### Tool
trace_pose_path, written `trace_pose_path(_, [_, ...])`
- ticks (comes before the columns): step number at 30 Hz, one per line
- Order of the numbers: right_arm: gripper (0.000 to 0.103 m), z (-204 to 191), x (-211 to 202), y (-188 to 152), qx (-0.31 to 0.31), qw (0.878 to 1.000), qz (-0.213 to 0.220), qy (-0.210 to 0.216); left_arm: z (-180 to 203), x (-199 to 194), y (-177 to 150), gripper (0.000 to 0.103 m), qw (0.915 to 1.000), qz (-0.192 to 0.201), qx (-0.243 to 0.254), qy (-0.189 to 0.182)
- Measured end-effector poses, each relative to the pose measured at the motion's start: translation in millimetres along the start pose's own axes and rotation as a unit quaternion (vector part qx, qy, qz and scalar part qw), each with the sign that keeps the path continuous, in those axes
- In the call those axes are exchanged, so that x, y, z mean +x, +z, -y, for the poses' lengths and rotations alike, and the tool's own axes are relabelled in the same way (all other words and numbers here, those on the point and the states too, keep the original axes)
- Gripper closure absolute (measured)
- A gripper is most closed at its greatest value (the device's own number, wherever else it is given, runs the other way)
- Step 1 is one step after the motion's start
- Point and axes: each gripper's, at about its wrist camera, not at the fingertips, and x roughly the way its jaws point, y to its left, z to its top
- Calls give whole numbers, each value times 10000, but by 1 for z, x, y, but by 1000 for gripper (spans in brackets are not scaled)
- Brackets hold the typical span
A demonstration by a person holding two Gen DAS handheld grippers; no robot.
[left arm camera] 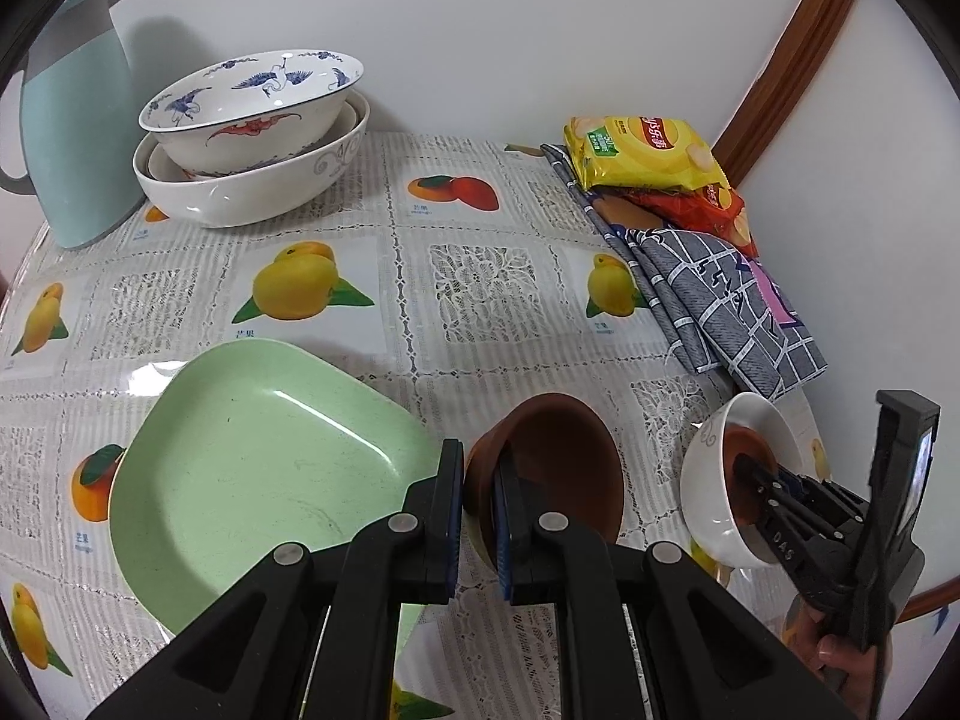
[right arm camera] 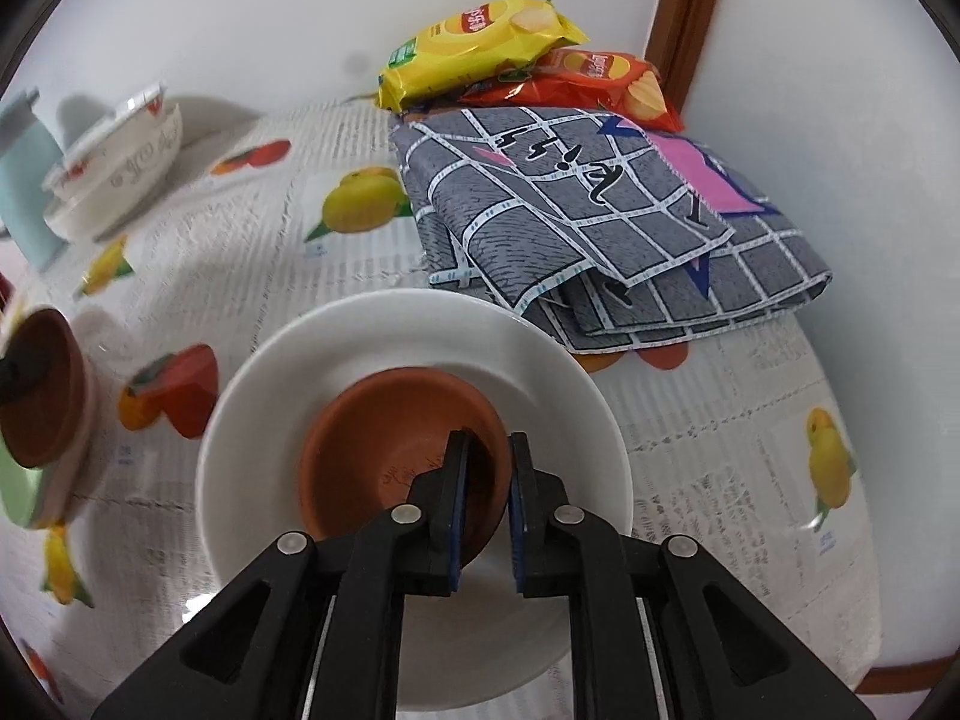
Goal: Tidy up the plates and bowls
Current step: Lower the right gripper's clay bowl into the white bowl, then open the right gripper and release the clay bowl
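Note:
My left gripper (left arm camera: 480, 516) is shut on the rim of a brown bowl (left arm camera: 558, 462), held tilted just above the table beside a light green plate (left arm camera: 258, 474). My right gripper (right arm camera: 487, 510) is shut on the rim of a second brown bowl (right arm camera: 384, 450) that sits inside a white bowl (right arm camera: 336, 360). In the left wrist view the right gripper (left arm camera: 750, 474) holds that white bowl (left arm camera: 708, 498) tilted at the right. A stack of white and blue-patterned bowls (left arm camera: 252, 138) stands at the back left.
A pale blue jug (left arm camera: 72, 120) stands left of the stack. A folded grey checked cloth (right arm camera: 600, 216) and chip bags (right arm camera: 480, 42) lie at the back right by the wall. The tablecloth (left arm camera: 420, 276) has fruit prints.

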Motion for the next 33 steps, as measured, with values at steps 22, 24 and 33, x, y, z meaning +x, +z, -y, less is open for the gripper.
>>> trace_pose_path(22, [68, -12, 2, -1, -566, 9979, 138, -268, -1, -26, -11, 94, 9999, 116, -9, -32])
trace_pose_path(24, [63, -11, -4, -3, -553, 9979, 234, -226, 1, -31, -12, 94, 9999, 163, 0, -43])
trace_pose_path(33, [57, -3, -20, -12, -373, 9987, 322, 131, 14, -45, -18, 94, 9997, 237, 108, 11])
